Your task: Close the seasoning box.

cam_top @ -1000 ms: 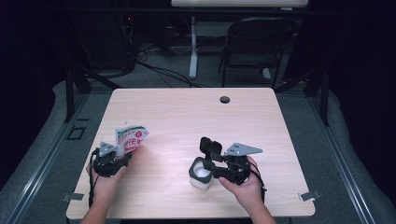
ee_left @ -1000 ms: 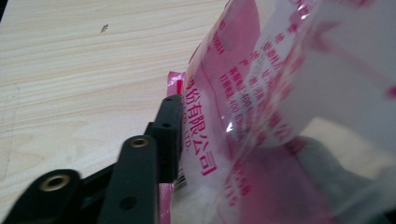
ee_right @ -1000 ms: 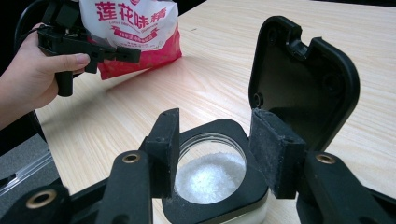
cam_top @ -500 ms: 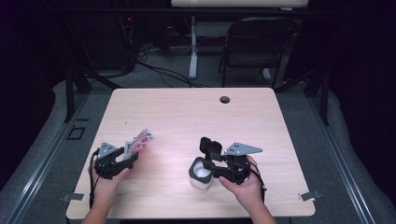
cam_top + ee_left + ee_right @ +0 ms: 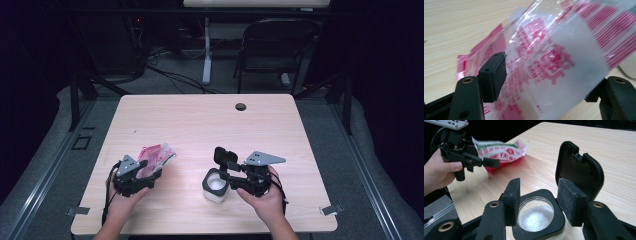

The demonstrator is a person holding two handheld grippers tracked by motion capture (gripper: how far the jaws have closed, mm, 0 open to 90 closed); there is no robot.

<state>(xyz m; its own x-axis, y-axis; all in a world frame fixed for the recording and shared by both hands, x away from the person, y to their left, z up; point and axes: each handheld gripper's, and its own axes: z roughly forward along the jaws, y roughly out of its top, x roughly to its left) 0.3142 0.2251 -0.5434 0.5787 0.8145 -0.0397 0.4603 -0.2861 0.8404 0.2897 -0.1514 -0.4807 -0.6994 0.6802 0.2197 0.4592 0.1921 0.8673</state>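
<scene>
A pink, white and clear printed bag (image 5: 158,154) (image 5: 554,50) (image 5: 504,152) lies tilted on the table's left half. My left gripper (image 5: 150,169) (image 5: 549,75) (image 5: 485,162) has just been opening its jaws. They now stand wide on either side of the bag's near end, pads off it. A white square container (image 5: 215,189) with a black collar (image 5: 537,230) holds white granules (image 5: 535,218). Its hinged black lid (image 5: 223,154) (image 5: 579,167) stands up. My right gripper (image 5: 223,176) (image 5: 539,192) is shut on the collar from the right.
The wooden table (image 5: 200,125) has a round black cable hole (image 5: 241,106) near its far edge. A folding chair (image 5: 272,50) and cables on the floor stand beyond the table. The front edge lies just under both hands.
The left gripper's jaws have opened and the hand has shifted right. The bag has gone from held up to lying lower, farther right. The right gripper and container have not moved.
</scene>
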